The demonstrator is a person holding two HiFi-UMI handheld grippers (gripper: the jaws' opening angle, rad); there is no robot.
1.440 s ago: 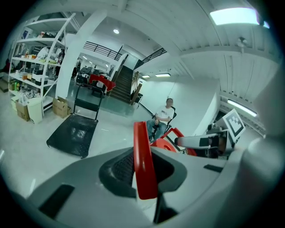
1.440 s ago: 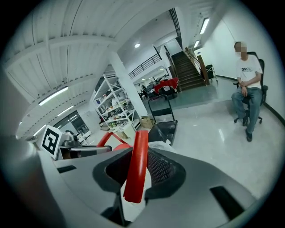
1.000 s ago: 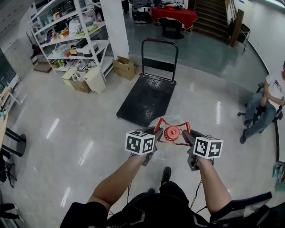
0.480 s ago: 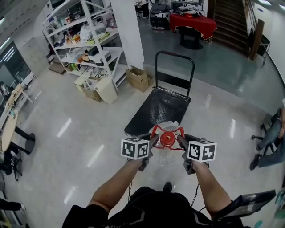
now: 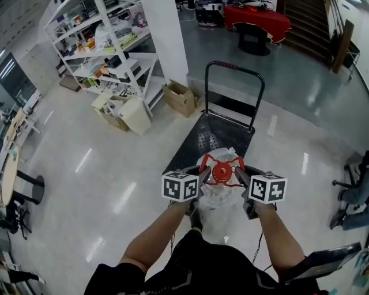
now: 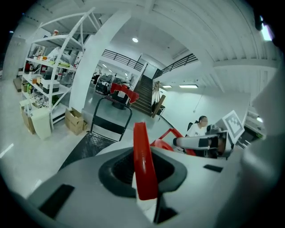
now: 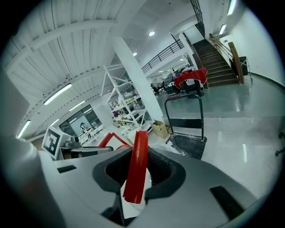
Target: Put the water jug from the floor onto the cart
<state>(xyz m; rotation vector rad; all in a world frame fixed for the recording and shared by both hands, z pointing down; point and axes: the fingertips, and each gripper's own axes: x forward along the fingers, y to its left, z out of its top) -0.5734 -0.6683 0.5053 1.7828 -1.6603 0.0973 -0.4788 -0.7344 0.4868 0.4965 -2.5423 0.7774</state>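
Head view: held clear plastic water jug with red cap [image 5: 221, 193] between left gripper [image 5: 202, 174] and right gripper [image 5: 238, 174], black flat-deck cart [image 5: 202, 138] just ahead of jaws. Left gripper view: clenched jaws on jug's red handle strap [image 6: 143, 164]. Right gripper view: clamped jaws on strap likewise. Judged lifted off floor; not yet set on cart.

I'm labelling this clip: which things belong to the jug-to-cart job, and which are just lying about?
Job: water jug, cart, left gripper and right gripper, both clamped on the jug's red handle.
Lying about: shelving rack, cardboard boxes, red-clothed table.
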